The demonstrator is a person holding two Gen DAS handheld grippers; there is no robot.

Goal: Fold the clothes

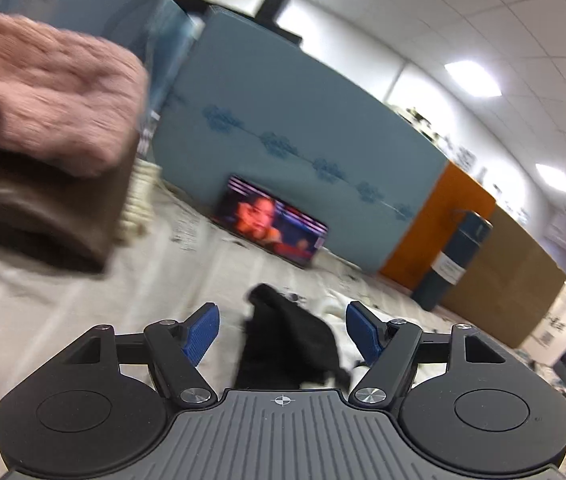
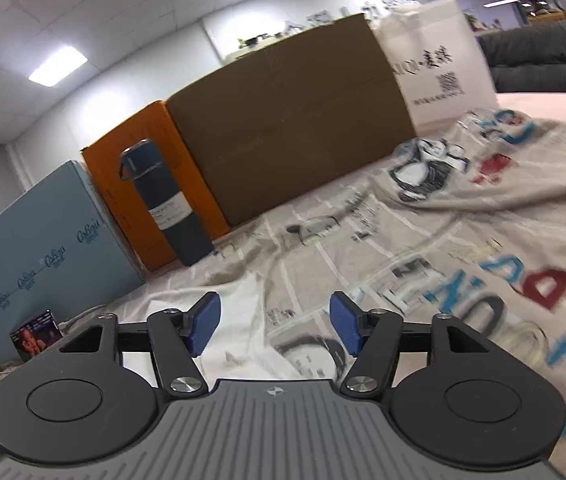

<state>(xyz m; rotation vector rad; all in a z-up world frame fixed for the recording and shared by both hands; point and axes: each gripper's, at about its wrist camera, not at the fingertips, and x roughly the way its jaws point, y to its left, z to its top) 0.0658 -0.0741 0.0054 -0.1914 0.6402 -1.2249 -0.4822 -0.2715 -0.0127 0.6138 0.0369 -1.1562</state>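
Two views, both blurred. In your left wrist view, the left gripper (image 1: pixel 282 330) is spread wide and empty over a crumpled black garment (image 1: pixel 287 344), probably lined up for a grab; the folded pink and brown pile (image 1: pixel 43 140) is cut off at the frame edge. In your right wrist view, the right gripper (image 2: pixel 274 330) gapes wide, holding nothing, above a white garment (image 2: pixel 239 320) on the printed sheet (image 2: pixel 463 248); its outline is unclear.

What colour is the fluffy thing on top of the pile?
Pink fluffy thing, seen best from the left wrist.
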